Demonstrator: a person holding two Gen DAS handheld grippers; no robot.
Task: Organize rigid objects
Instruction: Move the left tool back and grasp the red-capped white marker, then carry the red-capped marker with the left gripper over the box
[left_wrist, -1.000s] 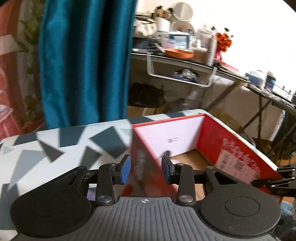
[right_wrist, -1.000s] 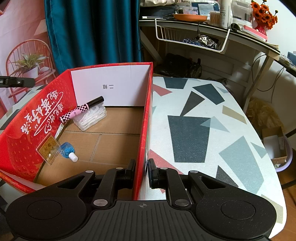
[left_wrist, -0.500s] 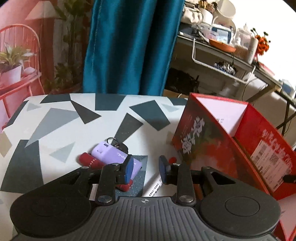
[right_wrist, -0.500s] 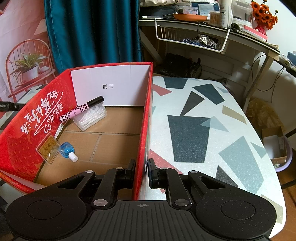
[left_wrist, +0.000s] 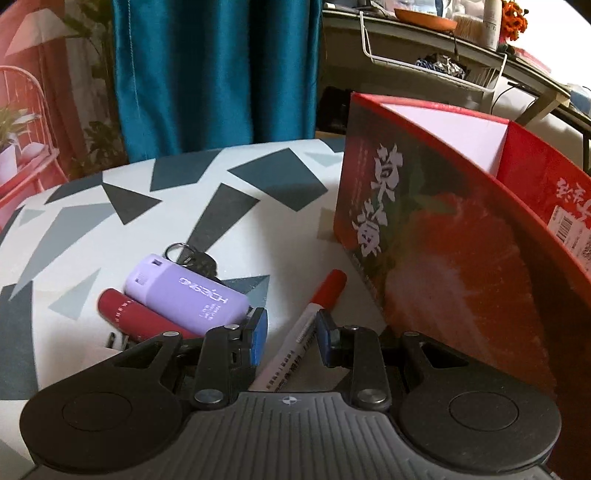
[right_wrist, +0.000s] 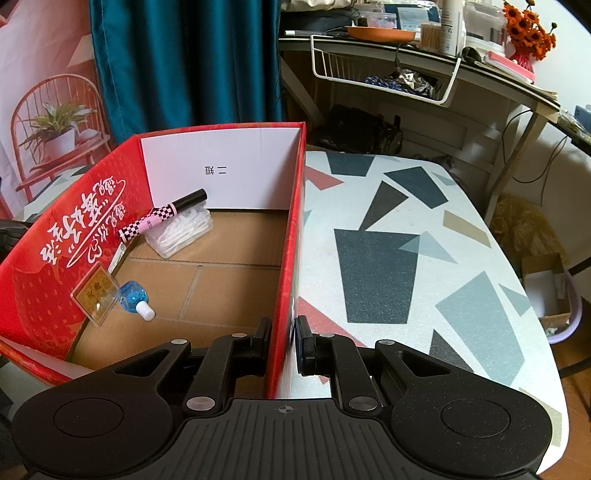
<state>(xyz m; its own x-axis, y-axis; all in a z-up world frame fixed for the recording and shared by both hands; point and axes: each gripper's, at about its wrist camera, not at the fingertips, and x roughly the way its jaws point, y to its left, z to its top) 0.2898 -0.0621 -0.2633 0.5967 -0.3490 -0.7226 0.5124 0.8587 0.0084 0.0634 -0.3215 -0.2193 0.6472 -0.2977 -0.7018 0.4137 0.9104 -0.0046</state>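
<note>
Left tongs (left_wrist: 290, 334) dropped, narrowed, unclenched astride marker (left_wrist: 303, 328) (purple case (left_wrist: 186, 293) reads "HOREONO"); right tongs (right_wrist: 282, 341) clenching box wall (right_wrist: 286, 258).

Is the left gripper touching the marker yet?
Apart. In the left wrist view the marker lies on the table between the left gripper's open jaws, with table showing between it and the blue pads on both sides.

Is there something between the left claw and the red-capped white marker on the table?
Nothing visible stands in the way. The left claw is open, and the red-capped white marker already lies between its blue pads on the patterned table. The lilac plastic case lies beside, off the path.
</note>
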